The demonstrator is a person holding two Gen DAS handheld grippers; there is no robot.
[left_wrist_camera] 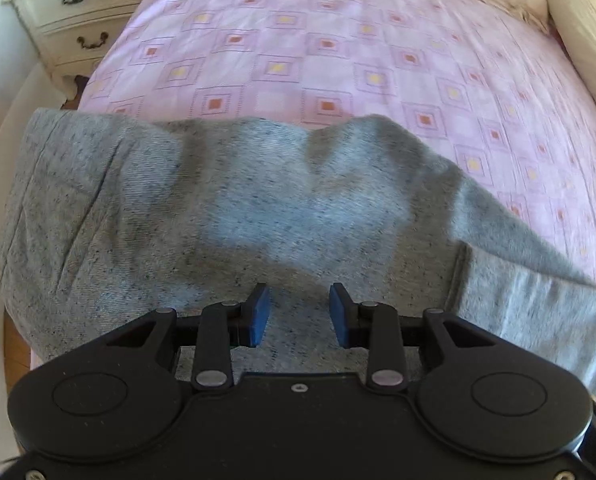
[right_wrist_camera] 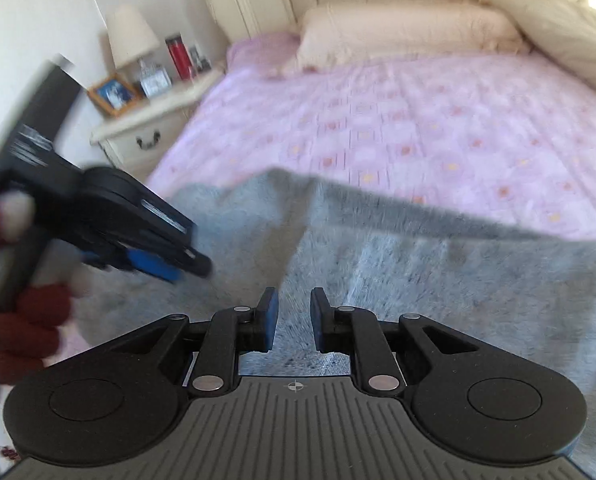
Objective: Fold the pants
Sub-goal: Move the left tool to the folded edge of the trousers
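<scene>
Smoothing and squaring the fold looks like the step in hand, judged from how the grey pants [left_wrist_camera: 226, 208] lie bunched in a wide band across the near edge of the bed [left_wrist_camera: 337, 40]. Best done by picking a clean edge rather than the middle of the cloth: taking both layers at a hem or waistband, lifting only enough to clear the pink bedspread, then laying the fold over flat so no ridge stays trapped underneath. Worth watching the raised hump at centre of the left wrist view and the cuffed end trailing toward the lower right of that frame, since either could drag out of line.

Left gripper [left_wrist_camera: 299, 314]: jaws apart, blue pads well separated, nothing between them, grey cloth lying just beyond and beneath the tips in the lower middle of the frame. Right gripper [right_wrist_camera: 294, 318]: jaws standing a little apart with a narrow gap, no cloth pinched between the pads, pants spread ahead and below across the lower half of that blurred frame. Visible too at the left of the right wrist view: the left gripper held in a red-gloved hand [right_wrist_camera: 22, 320], pointing down toward the cloth. Cannot tell from either view whether any pad touches the fabric.
</scene>
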